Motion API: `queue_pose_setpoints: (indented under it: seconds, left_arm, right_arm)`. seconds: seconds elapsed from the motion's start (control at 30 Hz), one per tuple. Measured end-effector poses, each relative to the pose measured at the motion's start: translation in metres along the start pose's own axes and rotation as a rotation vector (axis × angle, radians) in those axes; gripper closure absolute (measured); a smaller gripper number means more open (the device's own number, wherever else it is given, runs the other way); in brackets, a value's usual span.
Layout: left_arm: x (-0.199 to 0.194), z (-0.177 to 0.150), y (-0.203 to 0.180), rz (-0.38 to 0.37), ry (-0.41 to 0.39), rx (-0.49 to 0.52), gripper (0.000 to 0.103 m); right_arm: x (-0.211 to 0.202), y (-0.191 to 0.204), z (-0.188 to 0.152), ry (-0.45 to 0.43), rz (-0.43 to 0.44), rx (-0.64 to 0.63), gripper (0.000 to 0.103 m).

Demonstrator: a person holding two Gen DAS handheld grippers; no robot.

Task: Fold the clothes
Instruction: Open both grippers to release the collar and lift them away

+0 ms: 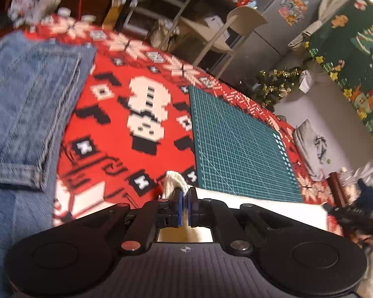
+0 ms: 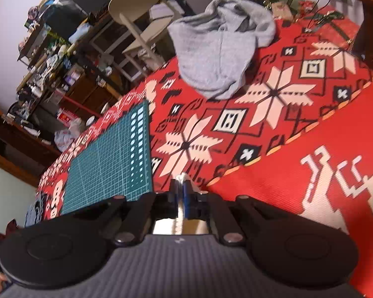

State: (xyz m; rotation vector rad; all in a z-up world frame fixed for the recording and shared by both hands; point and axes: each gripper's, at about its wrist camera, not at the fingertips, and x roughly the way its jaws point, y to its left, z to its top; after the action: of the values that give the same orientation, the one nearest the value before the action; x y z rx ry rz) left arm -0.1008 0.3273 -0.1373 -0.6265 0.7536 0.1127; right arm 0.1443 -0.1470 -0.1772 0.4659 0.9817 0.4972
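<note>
Both grippers pinch a cream knit garment above the red patterned blanket

Left wrist view: the left gripper (image 1: 185, 193) has its blue-padded fingers (image 1: 178, 198) pressed nearly together on a ribbed edge of the cream knit garment (image 1: 172, 182) — white cloth spreads below to the right; folded blue jeans (image 1: 29, 104) lie at left on the red patterned blanket (image 1: 126, 129), a green cutting mat (image 1: 238, 144) ahead. Right wrist view: the right gripper (image 2: 184, 188) is clamped tight on a sliver of the same cream knit, beside the mat's near corner — a crumpled grey hoodie (image 2: 221, 47) lies well beyond on the blanket
</note>
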Motion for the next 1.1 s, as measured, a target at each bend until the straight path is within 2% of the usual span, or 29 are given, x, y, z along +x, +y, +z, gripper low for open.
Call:
queue_pose_setpoints:
  seconds: [0.13,0.27,0.37,0.43,0.5,0.53,0.63,0.77,0.87,1.0,1.1]
  left_arm:
    - [0.010,-0.002,0.008,0.029,0.005,-0.002,0.099]
    - [0.009,-0.002,0.008,0.028,0.003,0.018,0.096]
    - [0.005,-0.002,0.005,0.029,-0.005,0.043,0.093]
    - [-0.003,-0.002,-0.004,0.049,-0.020,0.097,0.091]
    - [-0.012,-0.003,-0.015,0.079,-0.043,0.163,0.085]
    - [-0.017,-0.004,-0.019,0.080,-0.054,0.182,0.077]
    - [-0.033,-0.007,-0.034,0.081,-0.087,0.240,0.076]
    - [-0.047,-0.020,-0.062,0.050,-0.120,0.279,0.070]
    - [-0.047,-0.040,-0.091,0.006,-0.124,0.335,0.065]
    - [-0.028,-0.076,-0.128,0.081,-0.133,0.457,0.058]
    - [-0.011,-0.102,-0.143,0.153,-0.135,0.529,0.057]
  right_arm:
    - [0.005,-0.009,0.000,-0.021,-0.006,0.029,0.100]
    - [0.009,-0.014,-0.001,-0.028,0.001,0.022,0.098]
    - [-0.004,-0.007,0.002,-0.063,-0.020,-0.024,0.082]
    - [-0.013,-0.003,0.004,-0.085,-0.034,-0.054,0.082]
    - [-0.023,0.003,0.006,-0.107,-0.045,-0.094,0.079]
    - [-0.031,0.009,0.005,-0.115,-0.045,-0.132,0.078]
    - [-0.048,0.035,-0.002,-0.123,-0.044,-0.268,0.073]
    - [-0.060,0.069,-0.025,-0.100,-0.037,-0.386,0.055]
    - [-0.060,0.092,-0.052,-0.071,-0.022,-0.459,0.042]
    - [-0.051,0.116,-0.099,-0.047,-0.034,-0.564,0.028]
    - [-0.044,0.126,-0.132,-0.060,-0.087,-0.636,0.022]
